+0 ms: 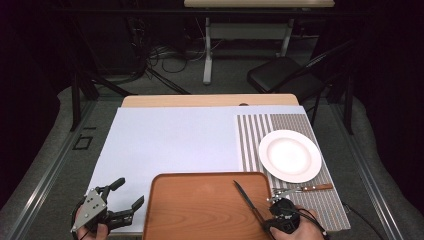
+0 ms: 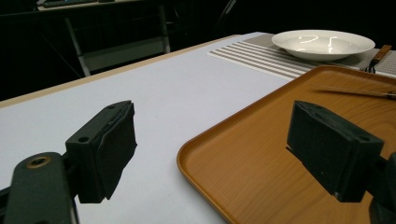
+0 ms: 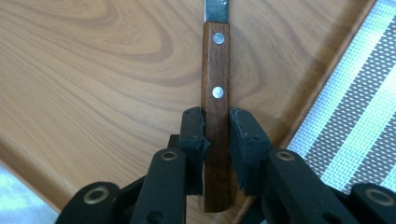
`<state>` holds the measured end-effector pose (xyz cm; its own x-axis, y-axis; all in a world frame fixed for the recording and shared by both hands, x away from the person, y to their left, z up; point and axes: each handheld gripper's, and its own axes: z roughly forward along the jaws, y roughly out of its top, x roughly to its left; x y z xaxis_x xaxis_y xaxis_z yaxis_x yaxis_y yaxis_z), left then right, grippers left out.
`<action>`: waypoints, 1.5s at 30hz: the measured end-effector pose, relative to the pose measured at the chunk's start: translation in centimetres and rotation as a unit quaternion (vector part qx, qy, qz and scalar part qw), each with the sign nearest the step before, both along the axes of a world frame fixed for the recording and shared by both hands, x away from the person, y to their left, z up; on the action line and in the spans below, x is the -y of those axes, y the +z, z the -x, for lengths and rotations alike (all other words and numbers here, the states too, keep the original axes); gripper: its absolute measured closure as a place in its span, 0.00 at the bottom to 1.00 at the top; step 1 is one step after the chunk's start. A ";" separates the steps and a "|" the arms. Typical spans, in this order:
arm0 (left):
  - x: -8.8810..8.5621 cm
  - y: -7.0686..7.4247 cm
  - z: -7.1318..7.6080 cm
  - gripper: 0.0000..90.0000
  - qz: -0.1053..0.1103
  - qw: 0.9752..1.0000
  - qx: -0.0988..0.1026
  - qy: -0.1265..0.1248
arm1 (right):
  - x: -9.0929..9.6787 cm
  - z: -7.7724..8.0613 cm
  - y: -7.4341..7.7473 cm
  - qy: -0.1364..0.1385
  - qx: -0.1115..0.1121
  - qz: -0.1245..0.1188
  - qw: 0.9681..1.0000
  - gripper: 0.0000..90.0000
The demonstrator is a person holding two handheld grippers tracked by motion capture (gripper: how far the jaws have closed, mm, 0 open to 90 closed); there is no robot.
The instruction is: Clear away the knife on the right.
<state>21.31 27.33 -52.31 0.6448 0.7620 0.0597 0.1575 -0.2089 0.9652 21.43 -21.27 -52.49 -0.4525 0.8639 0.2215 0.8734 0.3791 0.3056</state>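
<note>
- High view: a white table [image 1: 170, 140] is standing in a dark room; my right gripper [image 1: 278, 209] is holding the knife [image 1: 246, 197] over the wooden tray [image 1: 200, 210].
- Left gripper view: my left gripper [image 2: 212, 149] is hanging wide open, empty, at the tray's edge.
- Right gripper view: my jaws are clamping the knife's wooden handle [image 3: 215, 93].

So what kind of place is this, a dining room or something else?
Likely a lab mock-up of a dining table: a plate on a striped placemat beside a wooden tray, yet dark curtains, floor cables and handheld tongs surround it.
</note>
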 end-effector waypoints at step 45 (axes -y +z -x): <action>-0.1 0.0 0.1 0.17 -0.003 1.000 0.000 0.003 | -1.2 -3.4 -1.6 0.062 0.109 -0.079 0.989 1.00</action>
<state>21.22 27.43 -52.32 0.6400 0.7655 0.0655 0.1579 -0.2144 0.9639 24.86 -20.05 -54.10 -0.6050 0.7610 0.2343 0.7301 0.4127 0.5447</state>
